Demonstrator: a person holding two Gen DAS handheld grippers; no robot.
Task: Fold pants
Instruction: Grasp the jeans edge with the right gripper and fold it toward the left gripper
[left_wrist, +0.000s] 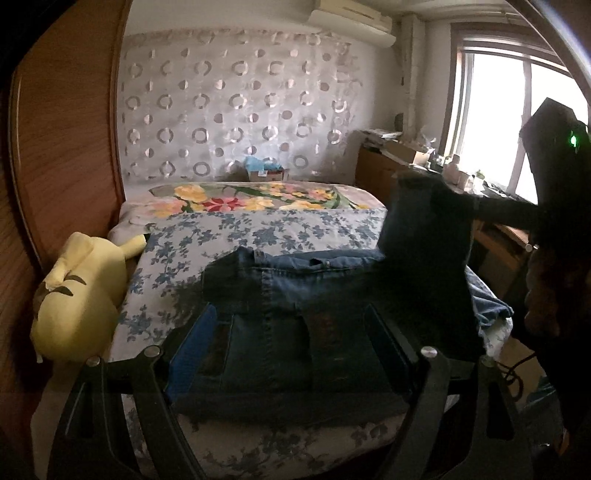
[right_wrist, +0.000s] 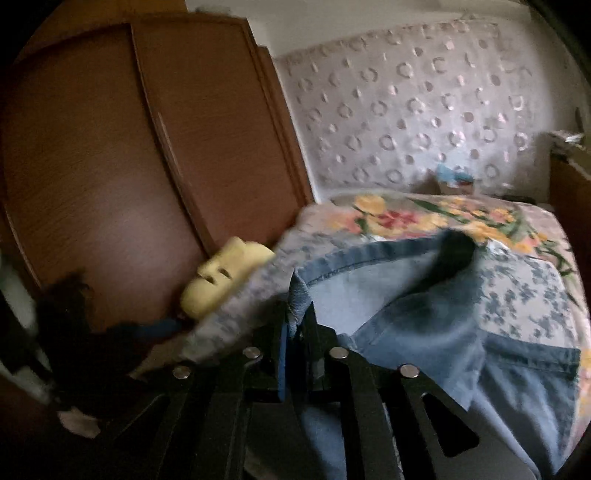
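Note:
Blue denim pants (left_wrist: 295, 280) lie across the near end of a bed with a blue floral sheet (left_wrist: 258, 229). My left gripper (left_wrist: 295, 350) is open, its fingers (left_wrist: 199, 347) spread wide around the folded denim. My right gripper (right_wrist: 297, 332) is shut on the hem of a pant leg (right_wrist: 388, 288) and holds it lifted above the bed. In the left wrist view the right gripper (left_wrist: 480, 210) shows at the right, holding up that dark leg end (left_wrist: 424, 221).
A yellow plush toy (left_wrist: 81, 295) lies at the bed's left edge against a wooden wardrobe (left_wrist: 66, 147). A flowered blanket (left_wrist: 251, 197) and a small box (left_wrist: 266, 171) are at the bed's far end. A cluttered desk (left_wrist: 406, 155) stands by the window.

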